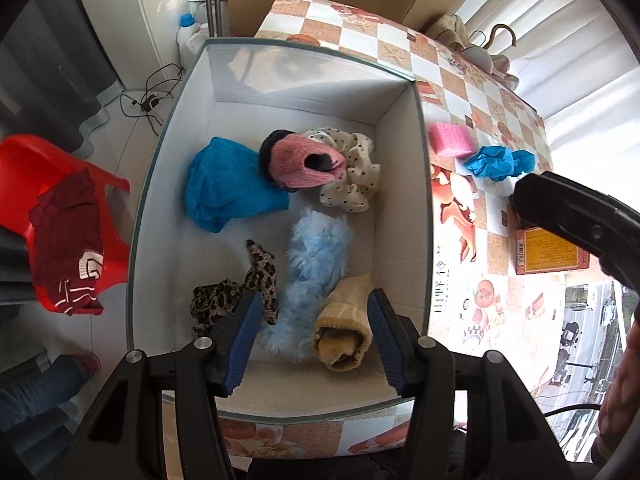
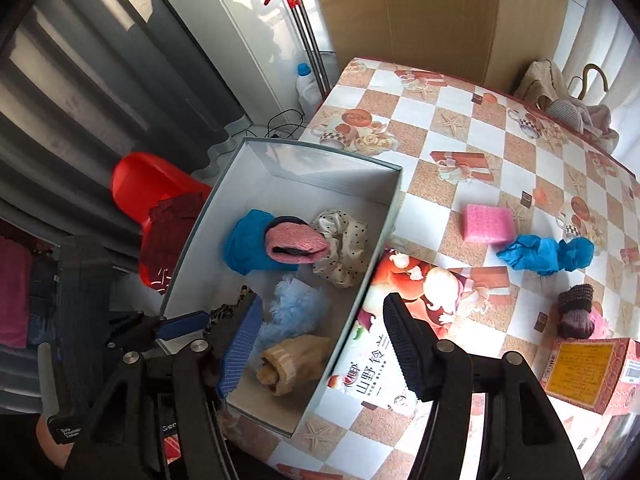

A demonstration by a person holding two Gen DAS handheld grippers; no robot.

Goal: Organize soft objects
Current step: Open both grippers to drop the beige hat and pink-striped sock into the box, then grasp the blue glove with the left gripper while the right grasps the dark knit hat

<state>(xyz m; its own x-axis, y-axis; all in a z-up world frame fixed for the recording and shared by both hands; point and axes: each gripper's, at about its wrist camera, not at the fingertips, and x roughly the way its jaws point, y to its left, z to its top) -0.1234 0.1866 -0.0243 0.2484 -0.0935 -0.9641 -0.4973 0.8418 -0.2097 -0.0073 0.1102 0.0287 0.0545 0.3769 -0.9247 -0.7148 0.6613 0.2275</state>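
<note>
We hold both claws wide apart and empty over the box (image 1: 424, 184): the left claw (image 1: 312, 344) above the tan sock (image 1: 344, 336), the right claw (image 2: 320, 344) astride its wall. On the surface (image 2: 440, 120) at two o'clock of the box wait the pink sponge (image 2: 488, 230), blue glove (image 2: 544, 256) and brown sock (image 2: 574, 312); a careless reach could snag the wall and shove the box.

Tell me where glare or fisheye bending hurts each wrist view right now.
Left wrist: window glare washes out the tablecloth right of the box; box rim bows. Right wrist: bright patch near the dark sock; table edges curve, contents stay readable.
</note>
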